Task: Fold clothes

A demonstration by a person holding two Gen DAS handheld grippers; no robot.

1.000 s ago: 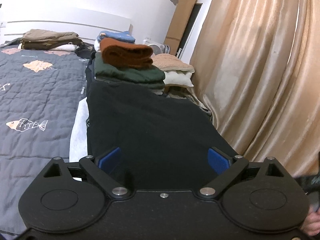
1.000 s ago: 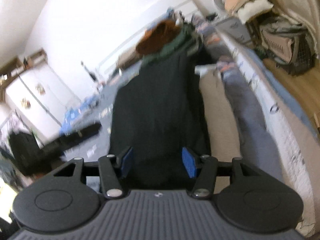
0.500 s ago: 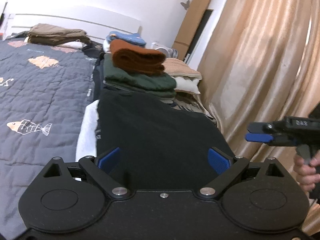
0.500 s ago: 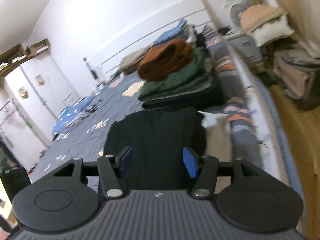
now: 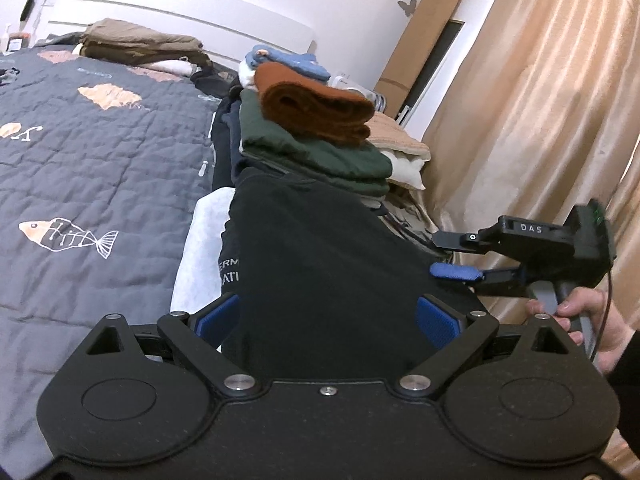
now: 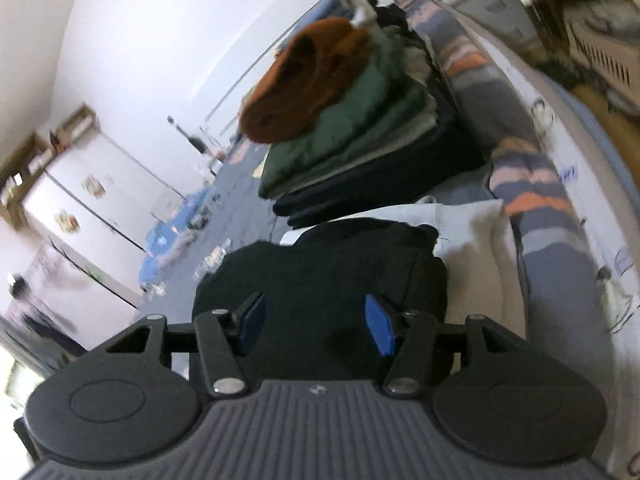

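Observation:
A black garment (image 5: pixel 320 256) lies folded on the bed's right edge, on top of a white cloth (image 5: pixel 200 240). My left gripper (image 5: pixel 328 316) is open and empty, its blue pads on either side of the garment's near end. My right gripper (image 6: pixel 314 322) is open and empty above the same black garment (image 6: pixel 320 272). It also shows in the left wrist view (image 5: pixel 456 254), open at the garment's right edge. Behind the garment stands a stack of folded clothes (image 5: pixel 316 148) with a rust-brown piece (image 5: pixel 316 108) on top.
The bed has a dark grey quilt with fish prints (image 5: pixel 80 168). More folded clothes (image 5: pixel 140 44) lie by the white headboard. Beige curtains (image 5: pixel 540 120) hang on the right. A cardboard roll (image 5: pixel 420 40) leans on the wall. Pillows (image 5: pixel 400 152) sit beside the bed.
My right gripper has come in from the right and now hovers at the black garment's right edge. The left gripper has tilted up slightly and stays open.

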